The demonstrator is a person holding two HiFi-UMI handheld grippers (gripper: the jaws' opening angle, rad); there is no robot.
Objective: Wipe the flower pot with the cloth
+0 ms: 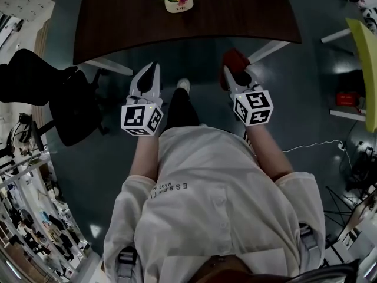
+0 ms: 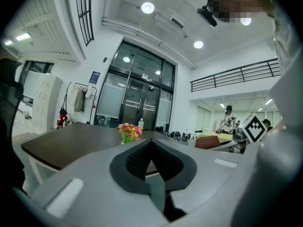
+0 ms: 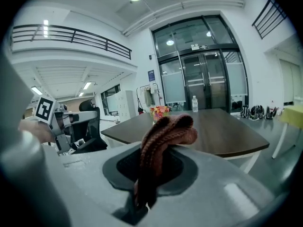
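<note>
While standing back from table (image 1: 118, 22), not yet within reach. At left, left gripper (image 1: 151, 69) shut, empty, pointing level at table. Farther in, pot (image 1: 178, 6) upright on table, flowers on top, well apart from both grippers. At right, right gripper (image 1: 231, 74) clamped on cloth (image 1: 235, 59), bunched, lolling over tips. Could drop cloth if pinch catches only a fold. Could topple pot if wiped one-handed, unsteadied. Could snag flowers with loose bulge.
</note>
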